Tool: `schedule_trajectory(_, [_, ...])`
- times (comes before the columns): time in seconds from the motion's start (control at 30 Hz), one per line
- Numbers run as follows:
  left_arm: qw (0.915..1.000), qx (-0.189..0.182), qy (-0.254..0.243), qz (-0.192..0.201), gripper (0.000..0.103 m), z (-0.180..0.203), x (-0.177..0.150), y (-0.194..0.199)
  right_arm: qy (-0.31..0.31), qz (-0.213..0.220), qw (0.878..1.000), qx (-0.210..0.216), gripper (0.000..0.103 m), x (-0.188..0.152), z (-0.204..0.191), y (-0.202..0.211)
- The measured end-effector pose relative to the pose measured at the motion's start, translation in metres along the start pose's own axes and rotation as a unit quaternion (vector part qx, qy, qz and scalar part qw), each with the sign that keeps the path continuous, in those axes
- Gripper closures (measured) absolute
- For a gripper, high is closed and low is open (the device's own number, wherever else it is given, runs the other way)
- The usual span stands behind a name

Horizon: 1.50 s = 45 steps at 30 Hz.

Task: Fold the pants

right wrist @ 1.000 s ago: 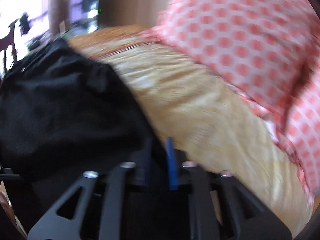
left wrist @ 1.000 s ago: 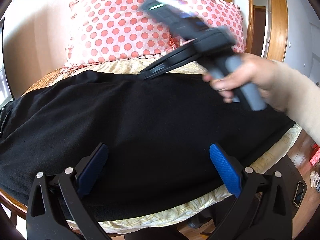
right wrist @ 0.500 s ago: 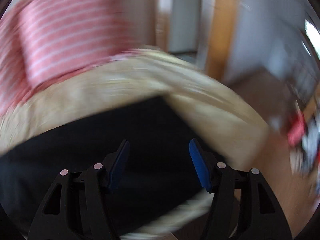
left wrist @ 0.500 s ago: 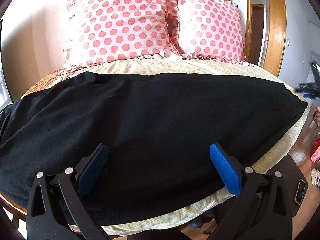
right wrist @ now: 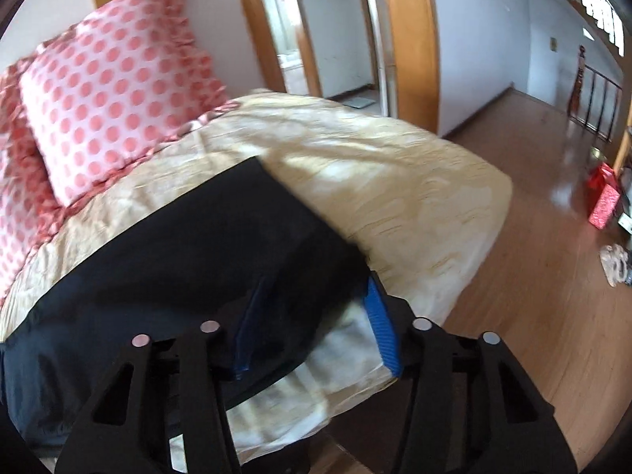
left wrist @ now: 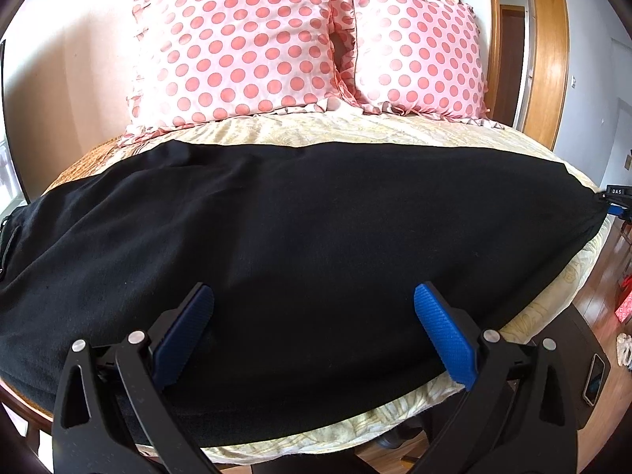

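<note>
Black pants [left wrist: 308, 245] lie flat across the cream bedspread [left wrist: 355, 130], stretching from left to right. My left gripper [left wrist: 312, 328] is open and empty, hovering over the pants' near edge at their middle. My right gripper [right wrist: 312, 316] is open at the pants' right end [right wrist: 221, 245], with the corner of the fabric between its blue fingers [right wrist: 381, 324]. Its tip also shows at the right edge of the left wrist view [left wrist: 614, 203].
Two pink polka-dot pillows [left wrist: 237, 43] stand against the wall at the back of the bed. Wooden door frames [right wrist: 410, 39] and wood floor [right wrist: 533, 237] lie to the right. A red bag [right wrist: 602, 201] and small items sit on the floor.
My right gripper has let go at the pants' far edge, opened, and swung right to the pants' right end. The left gripper has stayed put.
</note>
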<state>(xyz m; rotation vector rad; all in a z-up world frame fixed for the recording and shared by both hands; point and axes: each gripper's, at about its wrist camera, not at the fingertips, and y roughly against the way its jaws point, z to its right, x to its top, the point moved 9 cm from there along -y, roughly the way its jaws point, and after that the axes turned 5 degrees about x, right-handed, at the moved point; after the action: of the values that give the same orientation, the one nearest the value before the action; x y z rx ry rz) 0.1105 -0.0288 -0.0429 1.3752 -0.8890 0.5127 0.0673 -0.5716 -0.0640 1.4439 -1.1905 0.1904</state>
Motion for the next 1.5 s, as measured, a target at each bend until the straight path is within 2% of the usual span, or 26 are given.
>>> schedule_trajectory(0.1, [1.0000,0.000,-0.001,-0.001,0.002,0.000,0.000,0.000,-0.010,0.005,1.000,0.028,0.060,-0.006,-0.014,0.002])
schedule_trajectory(0.17, [1.0000,0.000,-0.001,-0.001,0.002,0.000,0.000,0.000,-0.024,0.007,0.999,0.030,0.065,-0.008,-0.014,0.003])
schedule_trajectory(0.27, [1.0000,0.000,0.000,-0.001,0.002,0.001,0.000,-0.001,-0.058,0.019,0.997,0.039,0.067,-0.007,-0.010,0.004])
schedule_trajectory(0.33, [1.0000,0.001,0.000,0.000,0.002,0.000,0.000,-0.001,-0.067,0.030,0.997,0.029,0.070,-0.004,-0.004,0.003])
schedule_trajectory(0.4, [1.0000,0.000,-0.001,0.000,0.002,0.000,0.000,-0.001,-0.086,0.041,0.995,0.027,0.074,0.001,0.004,-0.001])
schedule_trajectory(0.53, [1.0000,0.000,0.001,0.000,0.002,0.001,0.001,-0.001,-0.099,0.054,0.993,0.025,0.092,0.007,0.012,-0.009])
schedule_trajectory(0.57, [1.0000,0.000,0.001,0.000,0.002,0.001,0.001,-0.001,-0.103,0.053,0.993,0.032,0.096,0.007,0.010,-0.010])
schedule_trajectory(0.7, [1.0000,0.000,0.000,0.001,0.002,0.001,0.001,0.000,-0.094,0.077,0.990,0.079,0.098,0.016,-0.013,0.005])
schedule_trajectory(0.87, [1.0000,0.000,0.000,0.002,0.002,0.000,0.001,-0.001,-0.038,0.100,0.979,0.175,0.098,0.034,-0.092,0.041])
schedule_trajectory(1.0, [1.0000,-0.002,0.001,0.002,0.002,0.000,0.001,0.000,0.033,0.105,0.950,0.293,0.098,0.037,-0.205,0.076])
schedule_trajectory(1.1, [0.9999,-0.010,0.009,-0.002,0.002,-0.001,0.000,0.001,0.089,0.081,0.916,0.383,0.098,0.009,-0.291,0.100])
schedule_trajectory(1.17, [0.9993,-0.017,0.034,-0.003,0.002,-0.009,0.002,0.006,0.142,0.034,0.888,0.436,0.098,-0.039,-0.352,0.107])
schedule_trajectory(1.2, [0.9988,-0.016,0.047,0.000,0.002,-0.015,0.004,0.010,0.161,0.012,0.878,0.450,0.098,-0.060,-0.370,0.107])
schedule_trajectory(1.27, [0.9972,-0.006,0.073,0.011,0.002,-0.032,0.008,0.018,0.220,-0.064,0.854,0.466,0.098,-0.132,-0.409,0.095])
schedule_trajectory(1.37, [0.9919,0.036,0.118,0.030,0.002,-0.072,0.011,0.034,0.264,-0.152,0.842,0.445,0.098,-0.207,-0.426,0.067])
schedule_trajectory(1.43, [0.9881,0.062,0.135,0.040,0.002,-0.094,0.010,0.044,0.260,-0.170,0.846,0.434,0.098,-0.221,-0.425,0.056])
schedule_trajectory(1.5, [0.9839,0.091,0.146,0.049,0.002,-0.115,0.010,0.053,0.249,-0.163,0.848,0.438,0.098,-0.214,-0.427,0.058])
